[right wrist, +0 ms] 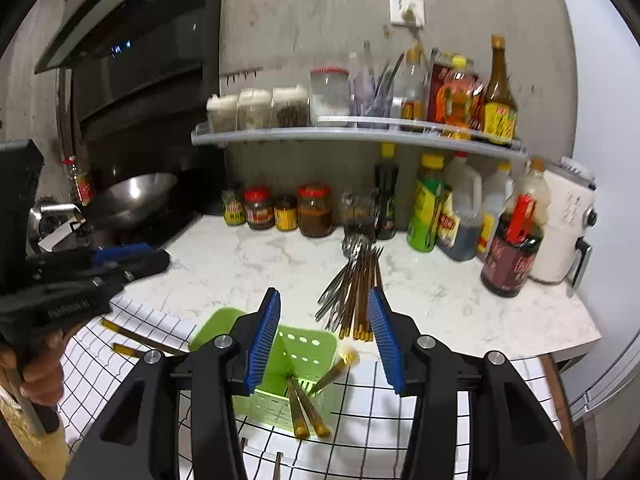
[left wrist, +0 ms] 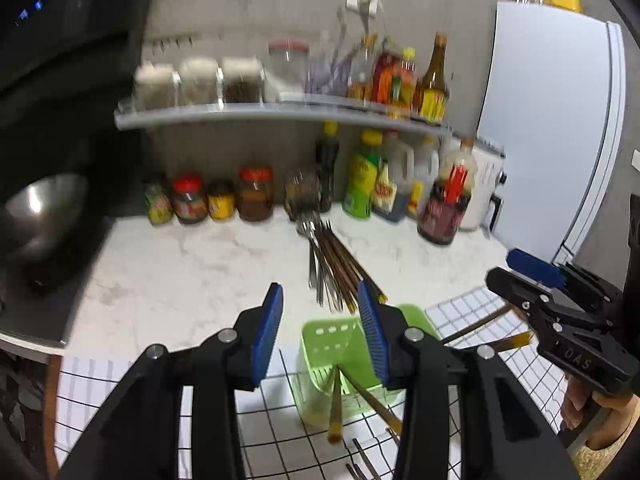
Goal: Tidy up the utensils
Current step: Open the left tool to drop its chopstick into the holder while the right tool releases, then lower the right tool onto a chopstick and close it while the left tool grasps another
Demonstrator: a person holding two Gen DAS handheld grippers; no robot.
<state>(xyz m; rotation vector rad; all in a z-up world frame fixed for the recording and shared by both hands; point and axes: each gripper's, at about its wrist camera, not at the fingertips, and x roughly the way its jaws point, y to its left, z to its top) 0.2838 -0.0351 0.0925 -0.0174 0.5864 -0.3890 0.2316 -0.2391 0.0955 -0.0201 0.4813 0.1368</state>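
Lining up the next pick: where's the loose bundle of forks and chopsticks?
The bundle lies on the marble counter, beyond the green holder, below the sauce jars, ahead of both grippers.

A rough grey concrete wall (right wrist: pixel 304 20) carrying 1 white socket (right wrist: pixel 407 10) backs the white marble tabletop (right wrist: pixel 248 260), with a grey shelf (right wrist: pixel 340 134), black range hood (right wrist: pixel 132 40) left and white refrigerator (left wrist: pixel 552 120) right.

bare marble counter (right wrist: pixel 240 264) lies open left of the utensil pile (right wrist: pixel 356 292). jars and bottles (right wrist: pixel 316 210) wall off the far edge.
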